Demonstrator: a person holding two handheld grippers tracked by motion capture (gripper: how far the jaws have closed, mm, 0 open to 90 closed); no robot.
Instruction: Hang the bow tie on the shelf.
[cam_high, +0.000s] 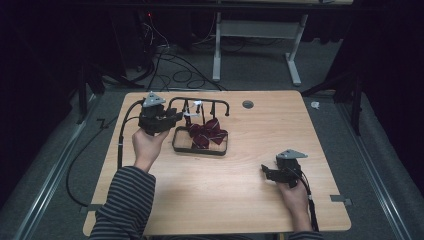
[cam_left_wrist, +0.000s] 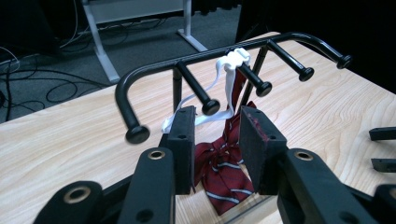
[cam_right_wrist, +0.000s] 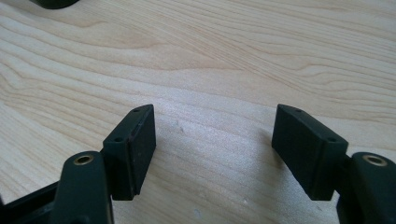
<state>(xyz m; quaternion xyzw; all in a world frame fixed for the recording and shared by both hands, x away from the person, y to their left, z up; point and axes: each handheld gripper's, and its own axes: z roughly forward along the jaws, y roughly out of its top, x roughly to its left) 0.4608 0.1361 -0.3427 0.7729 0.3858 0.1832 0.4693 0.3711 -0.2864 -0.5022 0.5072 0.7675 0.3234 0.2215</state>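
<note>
Left claw (cam_left_wrist: 216, 140) parted, nothing clamped, sitting left of centre in the high view just in front of the white strap (cam_left_wrist: 224, 79) looped over a peg of the black rack (cam_left_wrist: 154, 70) (so the maroon striped tie (cam_left_wrist: 219, 165) hangs into the tray (cam_high: 176, 145)). Right claw (cam_right_wrist: 212, 149) wide apart and empty at lower right, parked over the bare surface (cam_right_wrist: 233, 56), apparently out of the way.

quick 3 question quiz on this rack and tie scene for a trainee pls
1. True or false: the left gripper is clamped on the white strap.
2. Where does the striped red tie lie? A) in the rack's tray B) on bare table C) in the right gripper
3. What is between the jaws of the right gripper?

Key:
1. False: its jaws stand apart, the strap beyond them.
2. A; its strap hangs from a peg of the black rack.
3. Nothing, just the wooden table.
</note>
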